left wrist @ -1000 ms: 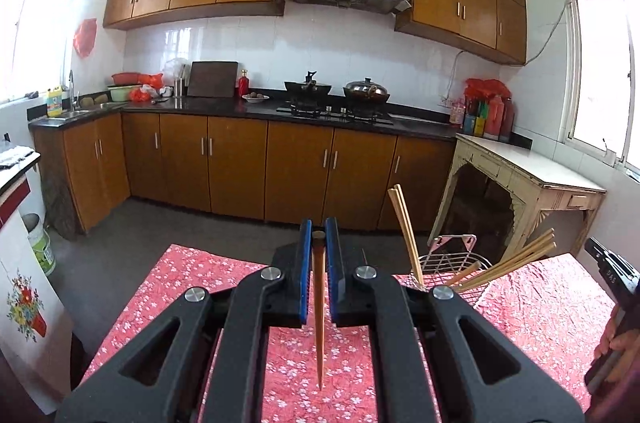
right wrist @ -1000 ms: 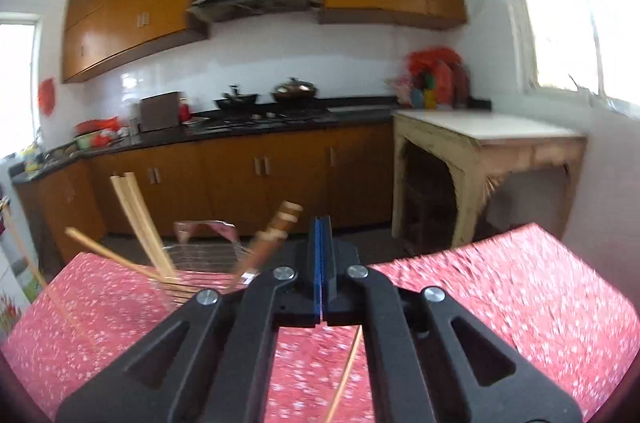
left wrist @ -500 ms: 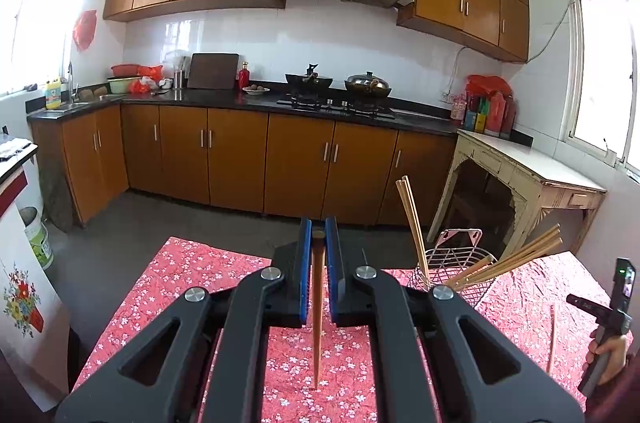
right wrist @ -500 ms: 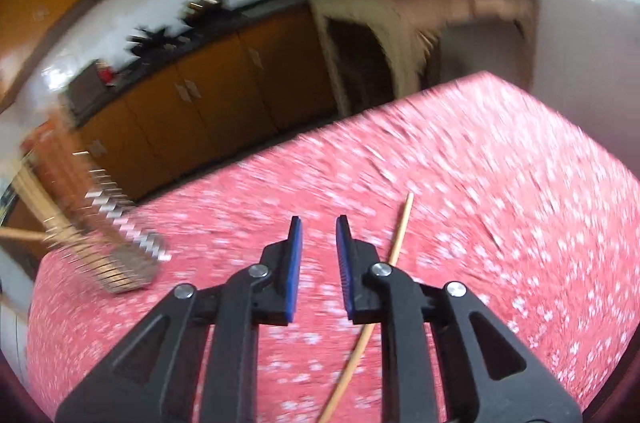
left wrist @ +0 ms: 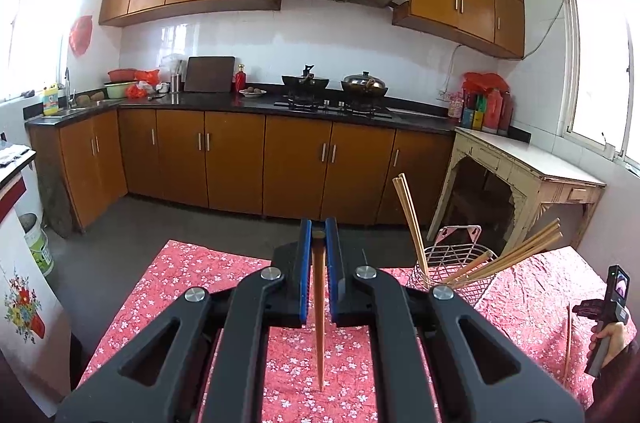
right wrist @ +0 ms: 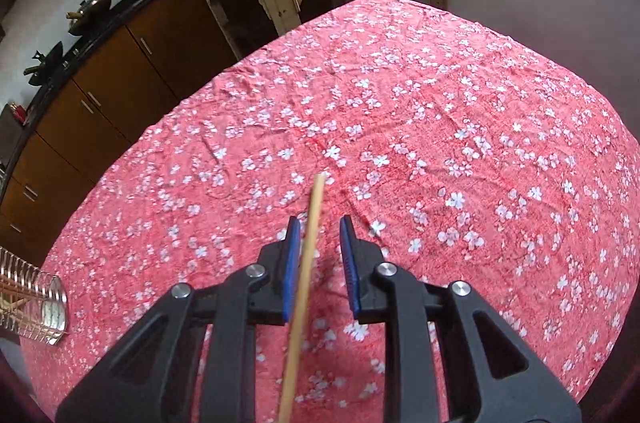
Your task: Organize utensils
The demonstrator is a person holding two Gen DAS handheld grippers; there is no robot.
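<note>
My left gripper is shut on a dark brown chopstick, which hangs point-down above the red flowered tablecloth. A wire utensil holder with several chopsticks leaning in it stands to the right of the gripper. My right gripper tilts steeply down over the cloth, its jaws opening. A pale chopstick lies between them close to the left pad, and neither pad presses on it. In the left wrist view this pale chopstick lies at the right, beside the hand that holds the right gripper.
The wire holder shows at the far left edge of the right wrist view. Beyond the table are brown kitchen cabinets, a stove with pots and a worn cream side table. The cloth spreads ahead of the right gripper.
The right gripper has swung down from facing the room to facing the tablecloth, and its jaws have parted around the pale chopstick. The left gripper still holds its chopstick in place.
</note>
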